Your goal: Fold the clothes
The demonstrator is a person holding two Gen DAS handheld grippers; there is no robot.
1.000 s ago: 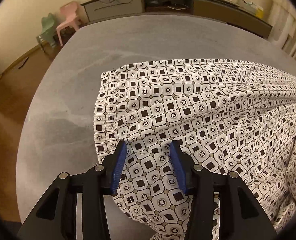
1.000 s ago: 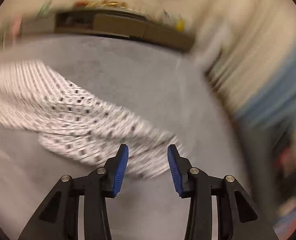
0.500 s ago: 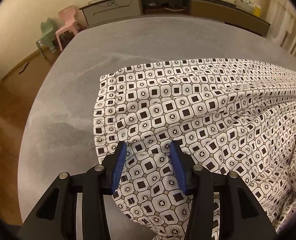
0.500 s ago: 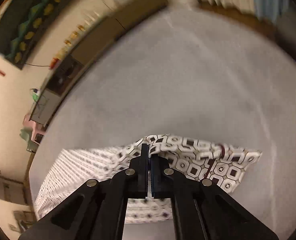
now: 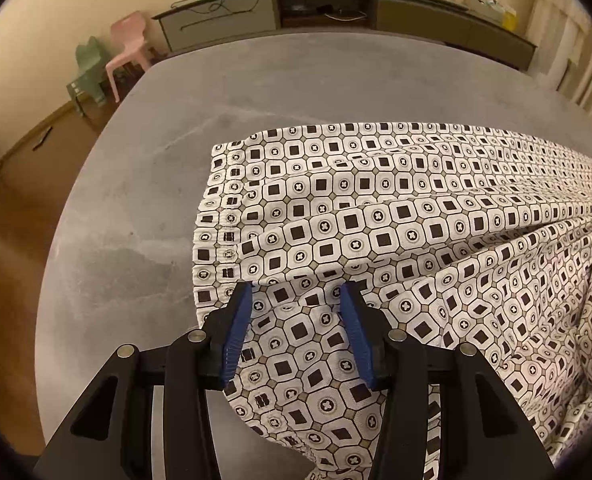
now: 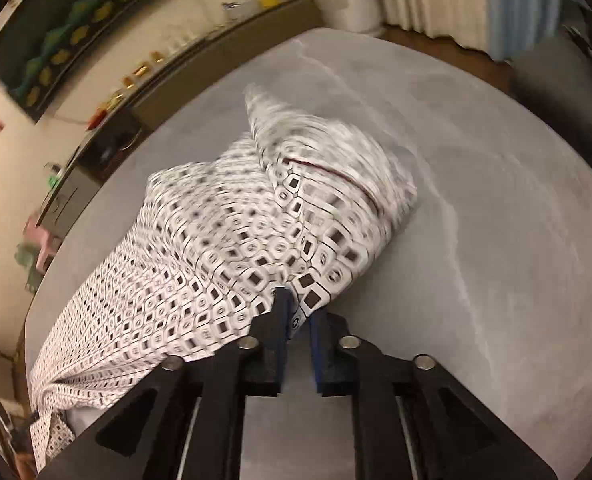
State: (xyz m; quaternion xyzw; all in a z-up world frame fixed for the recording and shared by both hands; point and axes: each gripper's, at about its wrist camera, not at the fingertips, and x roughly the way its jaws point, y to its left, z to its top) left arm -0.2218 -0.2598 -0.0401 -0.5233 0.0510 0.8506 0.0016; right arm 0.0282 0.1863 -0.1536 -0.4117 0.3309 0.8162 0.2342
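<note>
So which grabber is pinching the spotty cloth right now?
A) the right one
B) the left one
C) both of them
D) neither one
A: the right gripper has its fingers closed on a bit of the patterned cloth, while the left gripper stays wide open above it.

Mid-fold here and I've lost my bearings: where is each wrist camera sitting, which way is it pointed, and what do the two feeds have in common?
Left wrist: sits behind the left tongs, facing across the grey table toward the sideboard; both blue-padded fingers show, open over the patterned garment.
Right wrist: sits behind the right tongs, tilted, facing the same sideboard; its fingers show, pinched on a lifted garment edge.
Shared: the patterned garment, the grey table and the sideboard.
</note>
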